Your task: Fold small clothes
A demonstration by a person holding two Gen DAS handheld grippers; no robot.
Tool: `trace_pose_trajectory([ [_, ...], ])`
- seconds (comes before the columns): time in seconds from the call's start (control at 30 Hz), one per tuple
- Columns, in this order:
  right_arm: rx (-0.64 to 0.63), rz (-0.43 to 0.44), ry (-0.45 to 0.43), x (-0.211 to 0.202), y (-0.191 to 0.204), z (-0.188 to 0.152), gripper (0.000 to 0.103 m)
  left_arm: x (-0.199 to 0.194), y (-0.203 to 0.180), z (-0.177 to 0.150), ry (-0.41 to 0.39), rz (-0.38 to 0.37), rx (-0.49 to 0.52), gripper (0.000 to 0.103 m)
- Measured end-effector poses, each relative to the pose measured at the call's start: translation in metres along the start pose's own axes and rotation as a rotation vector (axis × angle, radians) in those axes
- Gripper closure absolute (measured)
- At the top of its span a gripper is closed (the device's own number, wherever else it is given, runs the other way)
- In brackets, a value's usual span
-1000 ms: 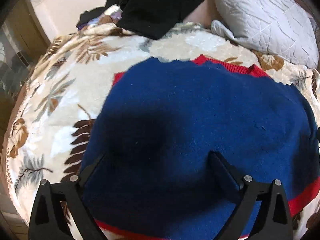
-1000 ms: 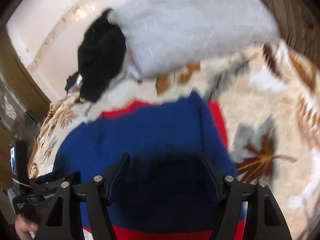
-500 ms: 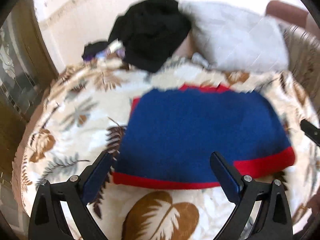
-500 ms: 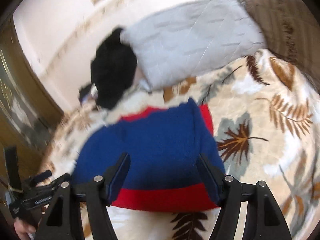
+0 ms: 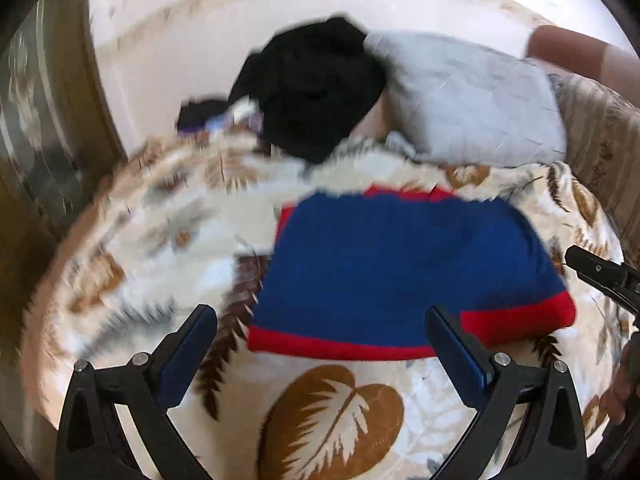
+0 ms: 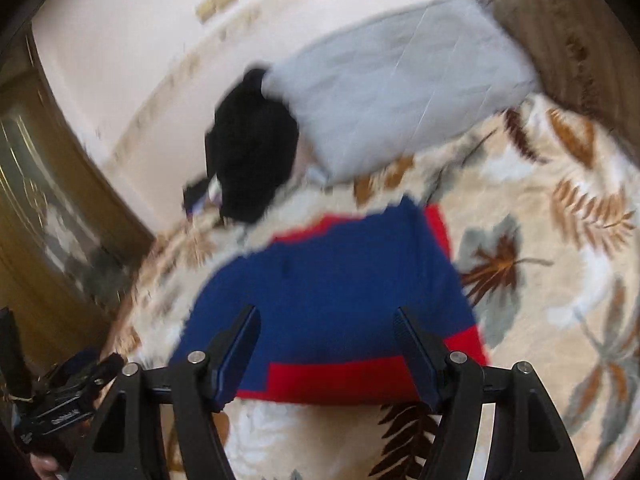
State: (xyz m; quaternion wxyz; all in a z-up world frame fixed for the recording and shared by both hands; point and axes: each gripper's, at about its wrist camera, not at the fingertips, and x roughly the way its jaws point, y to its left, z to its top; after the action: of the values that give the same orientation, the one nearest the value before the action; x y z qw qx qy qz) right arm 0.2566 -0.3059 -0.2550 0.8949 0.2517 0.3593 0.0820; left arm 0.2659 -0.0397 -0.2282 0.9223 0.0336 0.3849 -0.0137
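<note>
We work over a bed covered by a plush leaf-print blanket [image 5: 332, 408]; a pale wall [image 5: 168, 60] stands behind, with wood-and-glass panelling at the left. The folded blue sweater [image 5: 392, 264] lies flat mid-blanket, its red hem at the near edge, with bare blanket on every side. A black garment [image 5: 316, 84] and a quilted grey pillow [image 5: 472, 100] sit at the far edge. Our left gripper [image 5: 320, 344] and right gripper [image 6: 326, 344] hang above it, jaws spread and empty.
</note>
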Motion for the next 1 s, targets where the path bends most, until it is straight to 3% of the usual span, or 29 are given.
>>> trace_pose_trajectory([
  [0.1, 0.038, 0.015, 0.062, 0.033, 0.002, 0.003, 0.031, 0.048, 0.005, -0.004, 0.076, 0.019, -0.057, 0.000],
  [0.3, 0.102, -0.018, 0.140, 0.084, -0.010, 0.006, 0.036, 0.134, 0.003, -0.004, 0.256, 0.087, -0.065, 0.000],
  [0.37, 0.115, -0.031, 0.179, 0.098, -0.013, 0.005, 0.037, 0.141, 0.006, -0.006, 0.255, 0.068, -0.088, 0.000],
  [0.43, 0.103, -0.064, 0.245, 0.115, -0.016, -0.002, 0.036, 0.138, 0.006, -0.006, 0.259, 0.062, -0.096, 0.000],
  [0.57, 0.062, -0.061, 0.238, 0.101, -0.009, -0.005, 0.036, 0.117, 0.008, -0.009, 0.258, 0.056, -0.067, 0.000],
  [1.0, 0.129, 0.037, 0.086, -0.008, -0.040, -0.021, 0.036, -0.002, 0.015, -0.039, 0.102, -0.043, -0.059, 0.000],
])
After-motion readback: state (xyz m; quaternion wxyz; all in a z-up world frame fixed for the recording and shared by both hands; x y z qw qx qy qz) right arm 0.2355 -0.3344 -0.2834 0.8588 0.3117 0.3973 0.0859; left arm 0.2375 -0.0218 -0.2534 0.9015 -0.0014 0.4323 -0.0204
